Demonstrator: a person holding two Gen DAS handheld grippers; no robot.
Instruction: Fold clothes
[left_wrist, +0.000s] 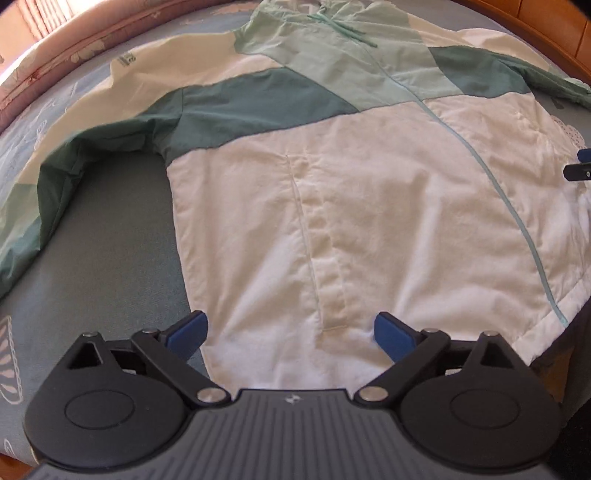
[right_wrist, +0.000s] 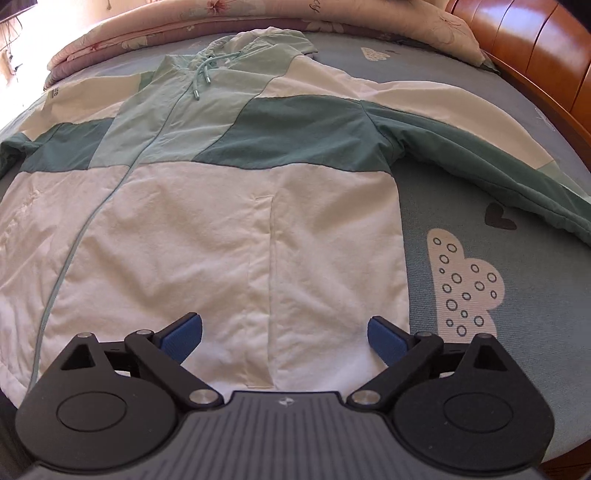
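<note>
1. A hooded zip jacket (right_wrist: 207, 221), white below with teal and mint panels across the chest, lies face up and spread flat on a blue patterned bedsheet (right_wrist: 517, 325). Its hood (right_wrist: 258, 40) points toward the folded floral quilt (right_wrist: 258, 14) at the far edge of the bed.
2. Both sleeves are stretched out to the sides: the left sleeve (left_wrist: 74, 162) bends down along the sheet, and the right sleeve (right_wrist: 480, 147) runs out toward the wooden bed frame (right_wrist: 535, 48). Laid out this way, the jacket looks ready for a first fold, with nothing folded yet.
3. The left gripper (left_wrist: 290, 332) hovers over the hem near the left side seam. Its jaws stand wide apart and hold nothing; the blue pads (left_wrist: 186, 330) sit above the cloth, and contact cannot be confirmed.
4. The right gripper (right_wrist: 284, 334) hangs over the hem near the right side seam, also spread wide and empty. A pocket seam (right_wrist: 271, 277) runs between its fingers.
5. The 2 grippers sit at matching points on the hem, probably so that both corners can be pinched together.
6. The thin fabric looks slippery, so a shallow pinch might catch only 1 layer.
</note>
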